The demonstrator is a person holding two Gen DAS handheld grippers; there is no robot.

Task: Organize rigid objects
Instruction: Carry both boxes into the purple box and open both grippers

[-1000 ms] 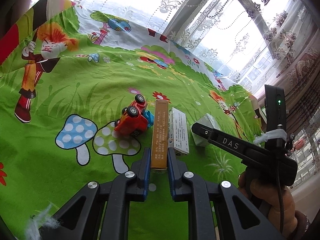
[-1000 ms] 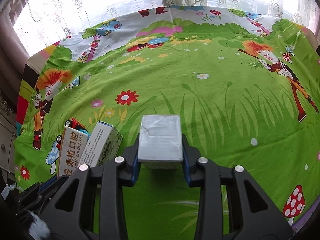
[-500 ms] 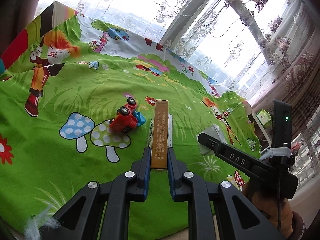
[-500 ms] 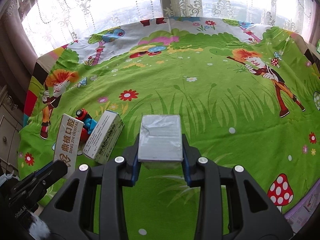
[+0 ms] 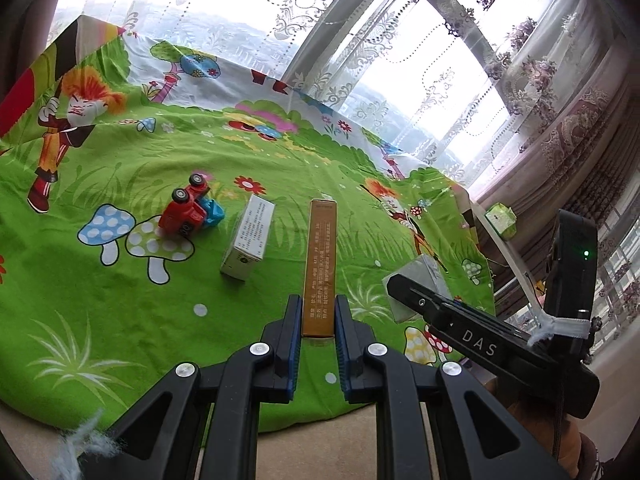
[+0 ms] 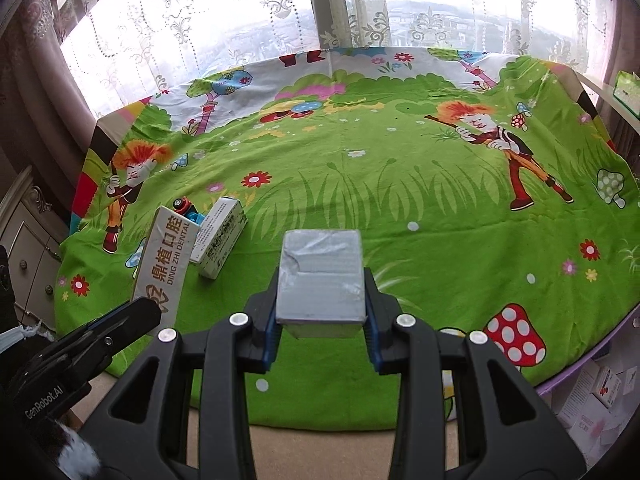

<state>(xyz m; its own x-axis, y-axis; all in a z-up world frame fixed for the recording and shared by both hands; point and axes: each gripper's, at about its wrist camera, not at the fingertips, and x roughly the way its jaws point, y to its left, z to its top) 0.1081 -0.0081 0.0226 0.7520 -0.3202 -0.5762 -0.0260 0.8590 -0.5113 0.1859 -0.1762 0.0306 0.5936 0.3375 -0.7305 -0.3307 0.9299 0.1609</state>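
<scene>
Your left gripper [image 5: 317,320] clamps a long gold toothpaste box [image 5: 320,264] at center frame; your right gripper [image 6: 320,320] grips a grey taped box [image 6: 321,276], lower center

Long gold box [image 5: 321,264] & grey block [image 6: 321,276] gripped; white box [image 5: 249,237], toy truck [image 5: 188,210] on cloth.

Matt printed cloth [image 6: 400,208] underlies a glossy plastic toy car [image 5: 188,212], cardboard boxes [image 5: 248,238], and a tape-wrapped grey block [image 6: 320,276].

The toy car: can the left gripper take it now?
Probably not: the left gripper is shut on the long box. The toy car lies uncovered, left of the white box.
</scene>
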